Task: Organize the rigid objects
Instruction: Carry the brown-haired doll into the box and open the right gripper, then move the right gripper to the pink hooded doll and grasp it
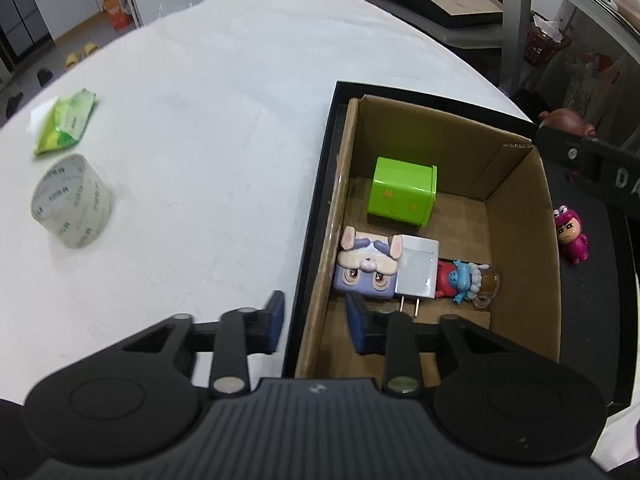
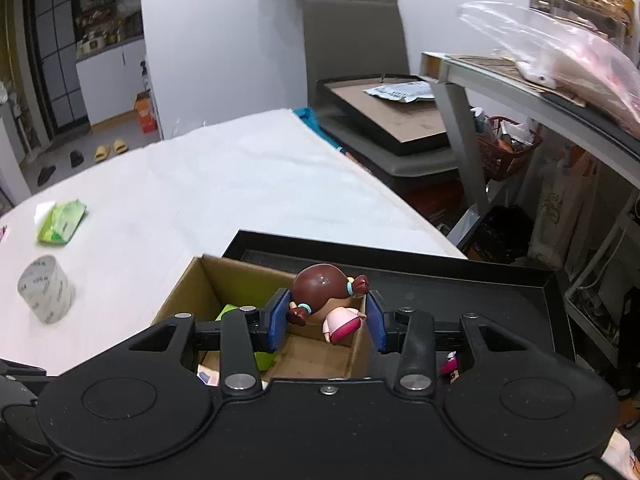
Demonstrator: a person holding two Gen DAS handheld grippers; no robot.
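Cardboard box (image 2: 320, 360) sits below and ahead of the right gripper (image 2: 327, 316), inside a black tray (image 2: 480, 288); the 2 blue pads clamp a brown-haired doll (image 2: 326, 300), its long axis tilted, head up and away, pink dress toward the camera; the left gripper (image 1: 315, 322) gapes empty astride the box's left wall, the bunny block (image 1: 366, 266) just ahead.
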